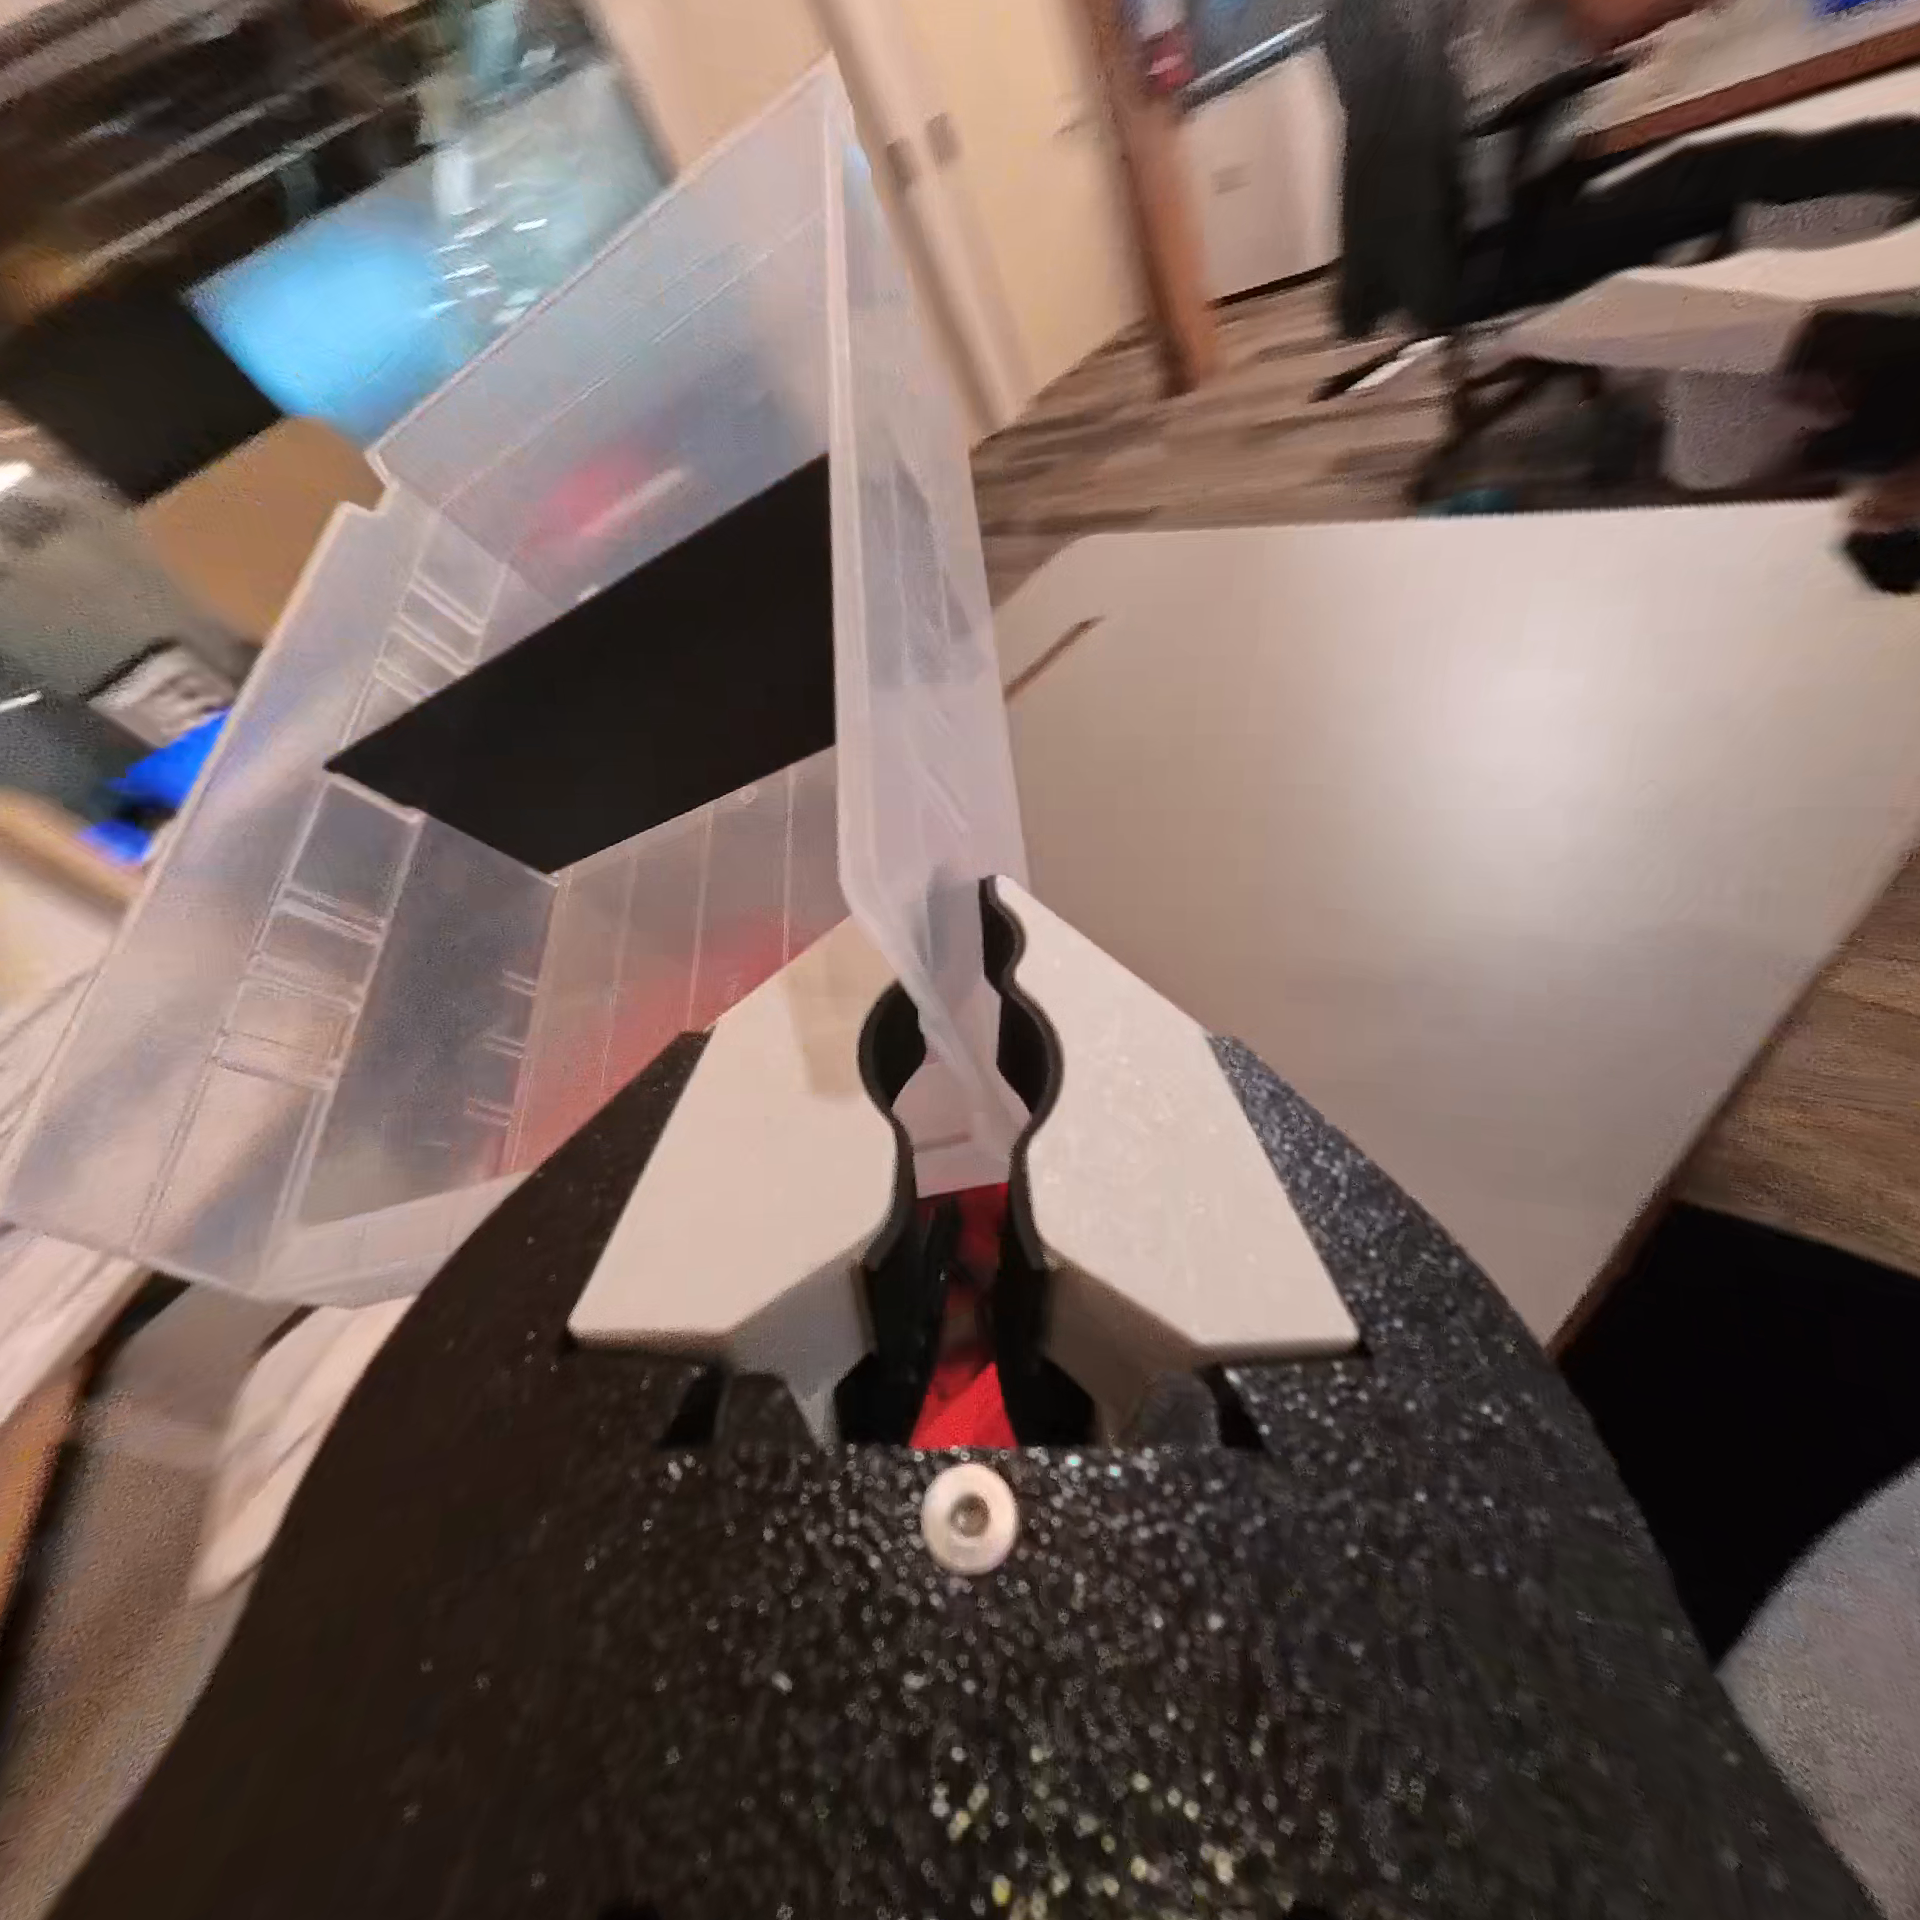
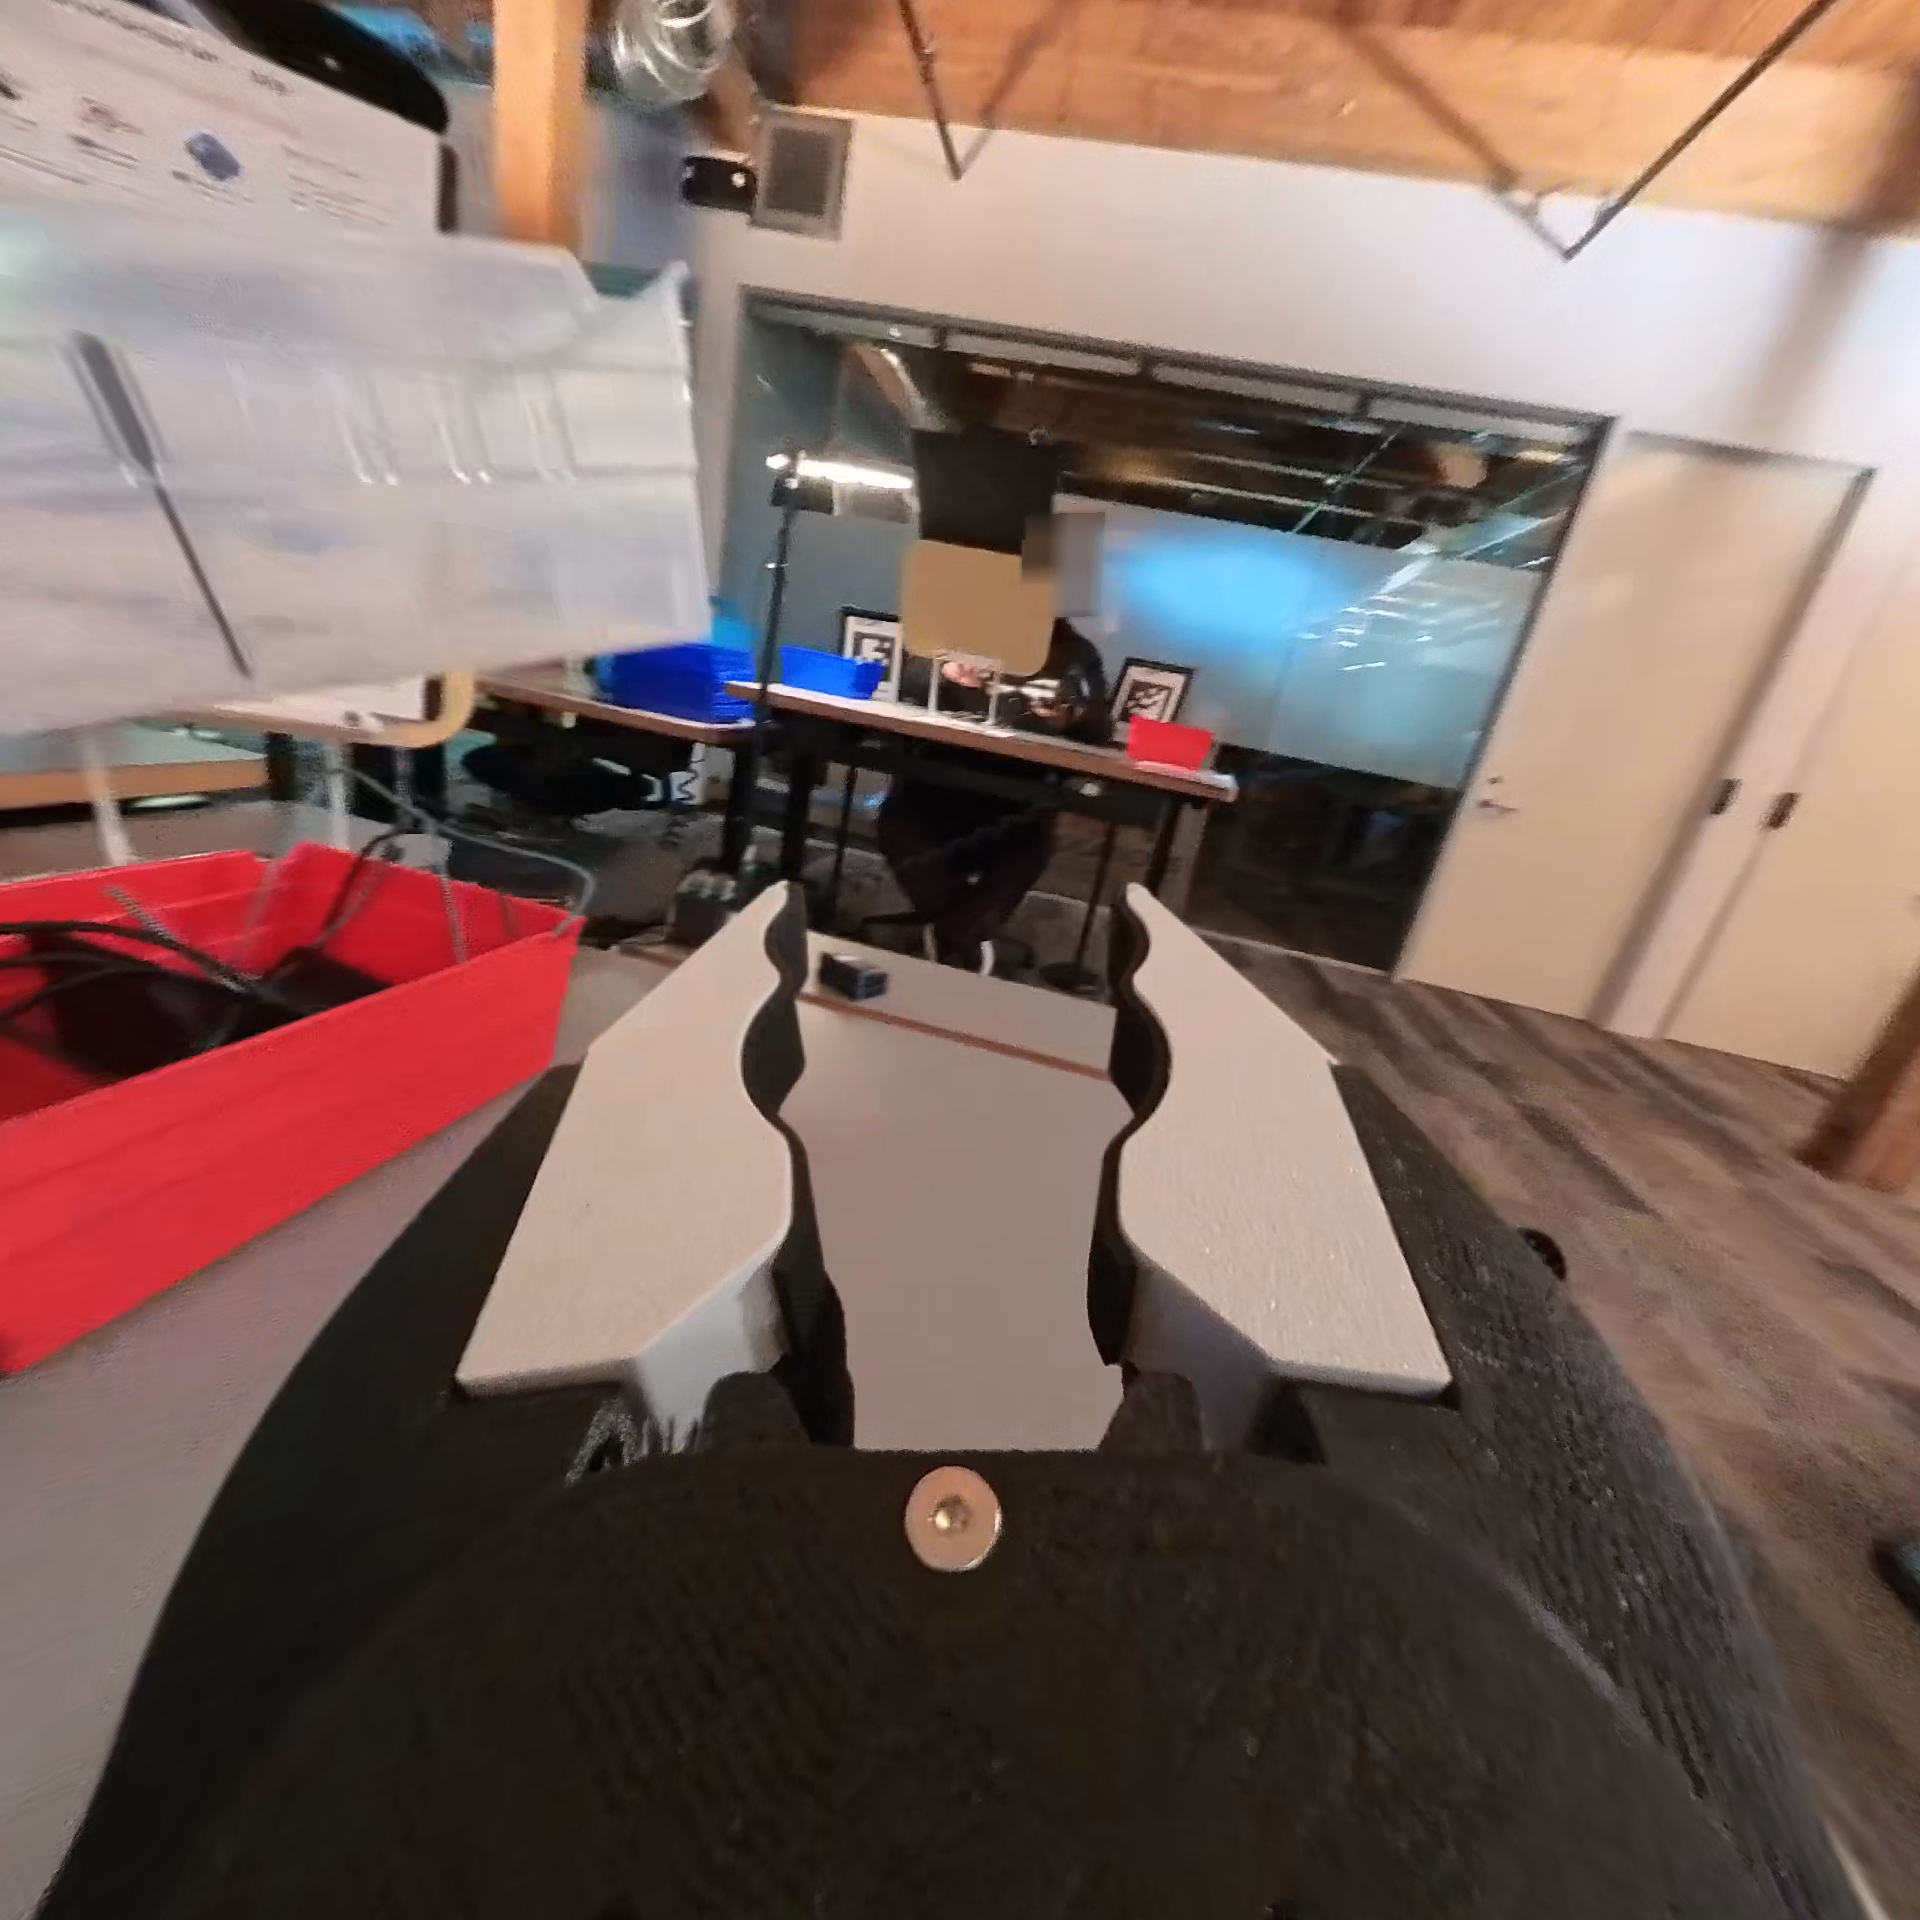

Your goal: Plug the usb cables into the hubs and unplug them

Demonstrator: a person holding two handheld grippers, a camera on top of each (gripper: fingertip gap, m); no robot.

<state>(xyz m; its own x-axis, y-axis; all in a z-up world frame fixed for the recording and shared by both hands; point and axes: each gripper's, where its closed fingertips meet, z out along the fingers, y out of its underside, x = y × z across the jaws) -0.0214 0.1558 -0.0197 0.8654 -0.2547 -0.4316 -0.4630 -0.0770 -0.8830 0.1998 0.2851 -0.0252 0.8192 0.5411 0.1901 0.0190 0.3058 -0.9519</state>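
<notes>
My left gripper (image 1: 956, 977) is shut on the thin wall of a translucent plastic box (image 1: 468, 987) and holds it tilted in the air. A black sheet (image 1: 623, 707) shows inside the box. The same box (image 2: 312, 468) shows blurred at the upper left of the right wrist view. Under it a red tray (image 2: 260, 1122) stands on the table and holds black cables (image 2: 156, 987) and a dark flat device (image 2: 312, 982). My right gripper (image 2: 956, 935) is open and empty, over the white table to the right of the tray.
The white table (image 1: 1455, 831) runs to a wooden edge at the right. A small black block (image 2: 852, 977) lies near the table's far edge. A white carton (image 2: 208, 135) is above the box. A person (image 2: 977, 810) sits at a far desk. There is about 25 centimeters between the tips of the two grippers.
</notes>
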